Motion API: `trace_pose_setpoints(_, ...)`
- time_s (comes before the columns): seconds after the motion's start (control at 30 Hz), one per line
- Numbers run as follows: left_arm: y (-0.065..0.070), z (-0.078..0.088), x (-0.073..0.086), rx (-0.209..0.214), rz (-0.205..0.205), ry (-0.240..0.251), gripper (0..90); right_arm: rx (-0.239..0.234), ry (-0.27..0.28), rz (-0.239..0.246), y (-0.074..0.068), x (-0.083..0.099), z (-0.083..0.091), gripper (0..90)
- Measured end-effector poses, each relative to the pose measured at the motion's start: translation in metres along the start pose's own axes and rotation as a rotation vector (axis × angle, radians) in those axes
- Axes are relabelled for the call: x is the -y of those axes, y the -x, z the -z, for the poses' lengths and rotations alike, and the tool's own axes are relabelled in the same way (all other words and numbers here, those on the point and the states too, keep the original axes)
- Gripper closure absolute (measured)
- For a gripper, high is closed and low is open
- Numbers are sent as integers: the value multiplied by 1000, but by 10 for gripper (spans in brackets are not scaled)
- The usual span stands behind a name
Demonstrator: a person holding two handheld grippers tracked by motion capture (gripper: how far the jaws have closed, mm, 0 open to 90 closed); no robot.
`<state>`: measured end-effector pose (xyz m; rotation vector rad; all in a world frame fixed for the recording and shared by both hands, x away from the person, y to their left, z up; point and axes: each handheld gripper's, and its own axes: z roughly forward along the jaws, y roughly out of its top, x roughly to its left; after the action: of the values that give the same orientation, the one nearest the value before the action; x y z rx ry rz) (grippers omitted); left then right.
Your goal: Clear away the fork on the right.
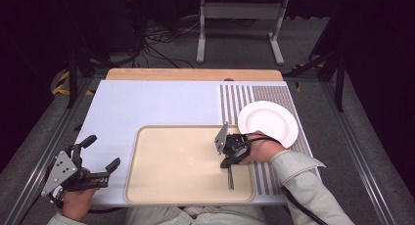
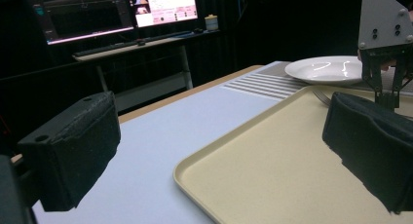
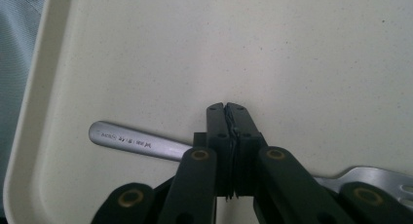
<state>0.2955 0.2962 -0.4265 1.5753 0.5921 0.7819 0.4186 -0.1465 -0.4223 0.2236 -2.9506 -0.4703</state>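
Right hand-held gripper (image 3: pixel 229 112) is sitting nearest the lens, jaws pressed together over the middle of the fork's (image 3: pixel 126 142) handle; they are closed flat on each other, and whether the metal is pinched between them or lying just beneath is not clear. Fork is lying flat on the tray (image 1: pixel 147 186), near its right edge, handle toward the person. Judging it light, stiff, smooth and slippery; a thin handle is likely pivoting unless taken mid-shaft, near balance. Plate (image 1: pixel 268 123) is resting just beyond the tray on the table (image 1: pixel 147 102). Left hand-held gripper (image 1: pixel 95 156) is waiting wide open, empty, left of the tray.
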Motion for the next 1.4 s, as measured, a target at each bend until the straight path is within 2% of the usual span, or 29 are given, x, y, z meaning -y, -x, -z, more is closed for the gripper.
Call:
trace_pose_setpoints(0.07, 0, 0, 0, 2, 2, 0, 12, 1, 19, 3, -1, 0, 2, 873)
trace_pose_setpoints(0.2, 0, -2, 0, 4, 4, -2, 12, 38, 71, 12, -6, -1, 12, 836)
trace_pose_setpoints(0.27, 0, -2, 0, 6, 3, -3, 12, 57, 93, 14, -8, -1, 18, 777)
trace_pose_setpoints(0.37, -1, -1, 0, 6, 4, 0, 12, 84, 129, -8, -10, 0, 26, 670)
trace_pose_setpoints(0.4, -1, -1, 0, 6, 4, 0, 12, 84, 129, -8, -10, 0, 26, 670)
trace_pose_setpoints(0.47, -1, -1, 0, 5, 4, 0, 12, 104, 144, -27, -12, 1, 32, 607)
trace_pose_setpoints(0.63, -1, -2, 0, 4, 3, 0, 12, 211, 211, -72, -21, 4, 50, 366)
trace_pose_setpoints(0.67, -1, -2, 0, 4, 3, 0, 11, 211, 211, -72, -21, 4, 50, 366)
trace_pose_setpoints(0.73, -1, -2, 0, 3, 4, 2, 12, 250, 235, -88, -25, 7, 57, 304)
trace_pose_setpoints(0.77, -1, -1, 0, 4, 3, 0, 12, 288, 265, -93, -29, 10, 62, 254)
trace_pose_setpoints(0.83, -1, -1, 0, 3, 4, -1, 12, 316, 293, -117, -33, 13, 66, 215)
trace_pose_setpoints(0.87, -1, -1, 0, 4, 5, -1, 12, 316, 293, -117, -33, 13, 66, 215)
trace_pose_setpoints(0.97, 0, -2, 0, 3, 6, -1, 11, 366, 332, -148, -42, 21, 73, 174)
trace_pose_setpoints(1.23, -2, -3, -1, 1, 3, 7, 11, 447, 414, -204, -60, 40, 88, 149)
trace_pose_setpoints(1.4, -5, -3, -1, -4, 11, 13, 11, 544, 463, -216, -73, 48, 95, 127)
